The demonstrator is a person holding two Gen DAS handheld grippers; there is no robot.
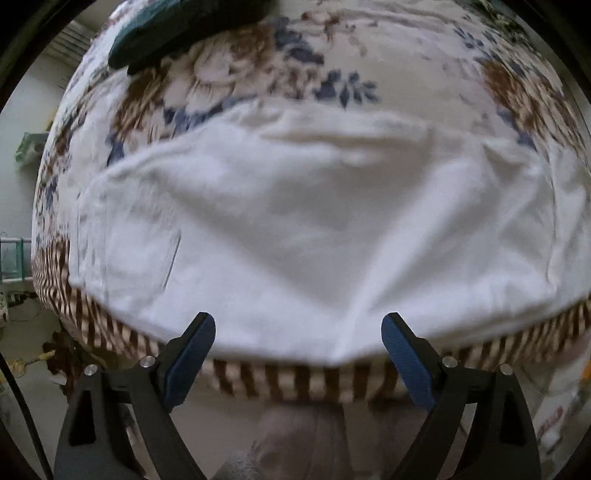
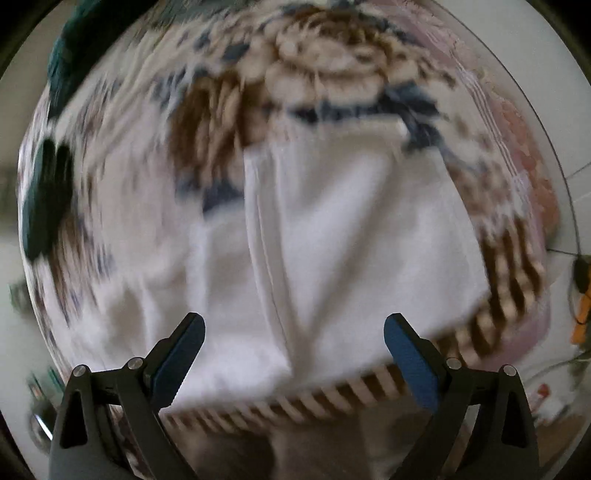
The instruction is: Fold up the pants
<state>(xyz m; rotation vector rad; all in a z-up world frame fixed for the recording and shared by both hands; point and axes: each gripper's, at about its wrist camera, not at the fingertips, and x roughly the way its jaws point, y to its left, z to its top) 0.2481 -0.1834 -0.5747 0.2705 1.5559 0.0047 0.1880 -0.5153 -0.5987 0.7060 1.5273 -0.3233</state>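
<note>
White pants (image 2: 332, 236) lie on the floral blanket (image 2: 303, 74) (blurred), right gripper (image 2: 294, 339) wide apart, empty.

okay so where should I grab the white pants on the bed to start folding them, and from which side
Probably the near edge of the white pants, which lies along the striped border of the floral bedspread. Come in low from the bed's front side: both the left tongs and right tongs are open, empty and already face that edge. Blur hides finer seams.

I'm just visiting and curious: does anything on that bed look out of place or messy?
Nothing looks damaged or spilled. The white pants lie spread on the floral bedspread with a few soft wrinkles, near the striped edge. A dark green cloth sits at the far side. Both tools are open and hold nothing.
</note>
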